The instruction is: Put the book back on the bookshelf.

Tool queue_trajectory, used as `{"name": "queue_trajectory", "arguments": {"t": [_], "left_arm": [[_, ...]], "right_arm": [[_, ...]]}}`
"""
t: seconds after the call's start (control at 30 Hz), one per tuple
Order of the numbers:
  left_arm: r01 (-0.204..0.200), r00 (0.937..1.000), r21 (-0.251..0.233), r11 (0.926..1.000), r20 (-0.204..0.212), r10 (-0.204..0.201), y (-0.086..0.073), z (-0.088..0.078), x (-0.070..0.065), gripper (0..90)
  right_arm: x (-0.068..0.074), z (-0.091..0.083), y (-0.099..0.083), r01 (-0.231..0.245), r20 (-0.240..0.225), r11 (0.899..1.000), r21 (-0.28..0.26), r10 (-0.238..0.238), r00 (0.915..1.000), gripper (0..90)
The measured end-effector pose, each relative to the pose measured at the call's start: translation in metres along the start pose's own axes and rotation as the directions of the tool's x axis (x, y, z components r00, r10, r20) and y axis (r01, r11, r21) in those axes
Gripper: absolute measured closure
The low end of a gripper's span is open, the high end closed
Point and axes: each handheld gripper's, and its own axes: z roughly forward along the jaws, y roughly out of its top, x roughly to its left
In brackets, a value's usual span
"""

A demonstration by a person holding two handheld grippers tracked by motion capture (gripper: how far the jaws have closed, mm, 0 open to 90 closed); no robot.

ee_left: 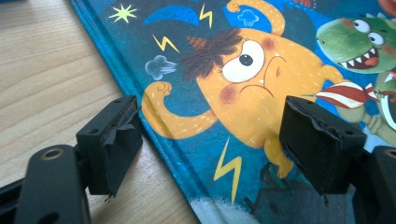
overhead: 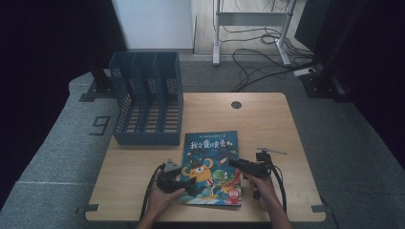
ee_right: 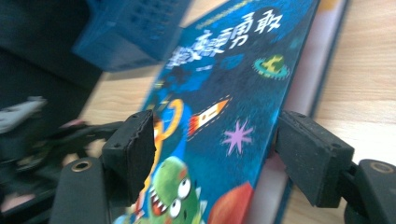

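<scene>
A blue picture book point(overhead: 212, 157) with an orange monster on its cover lies flat at the front middle of the wooden table point(overhead: 267, 119). My left gripper point(overhead: 189, 183) is at the book's left edge. In the left gripper view it point(ee_left: 210, 140) stands open: one jaw is over the bare wood, the other over the cover point(ee_left: 261, 70). My right gripper point(overhead: 232, 162) reaches over the book's right side. In the right gripper view it point(ee_right: 215, 140) is open, spanning the cover point(ee_right: 233, 93). Its right jaw is at the cover's edge, where a pale pink strip point(ee_right: 299, 79) shows alongside.
A blue slotted file holder point(overhead: 148, 100) stands at the back left of the table, close behind the book. A round cable hole point(overhead: 236, 104) lies at the back middle. Bare wood stretches to the right of the book. Cables and desk legs are on the floor beyond.
</scene>
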Motion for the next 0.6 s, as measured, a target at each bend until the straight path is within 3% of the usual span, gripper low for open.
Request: {"name": "queue_trajectory", "arguments": {"t": [0.13,0.2,0.3,0.6], "left_arm": [[0.013,0.9998,-0.005,0.9999,0.014,-0.013,0.0,-0.001,0.002,20.5],[0.01,0.9999,-0.007,0.9999,0.009,-0.01,0.0,0.0,0.001,20.6],[0.0,1.0,-0.001,1.0,0.009,0.0,0.0,0.0,0.001,20.7],[-0.018,0.9998,0.007,0.9998,-0.008,0.018,0.0,0.0,-0.001,20.7]], "right_arm": [[0.001,0.003,-0.002,-0.015,-0.088,0.999,0.038,0.019,0.996,30.9],[0.005,0.009,-0.003,0.028,-0.039,0.999,0.042,-0.026,0.9989,31.1],[0.004,0.016,-0.002,0.09,0.023,0.995,0.036,-0.091,0.9956,33.8],[-0.005,0.021,0.001,0.123,0.044,0.992,0.034,-0.124,0.9913,39.0]]}}
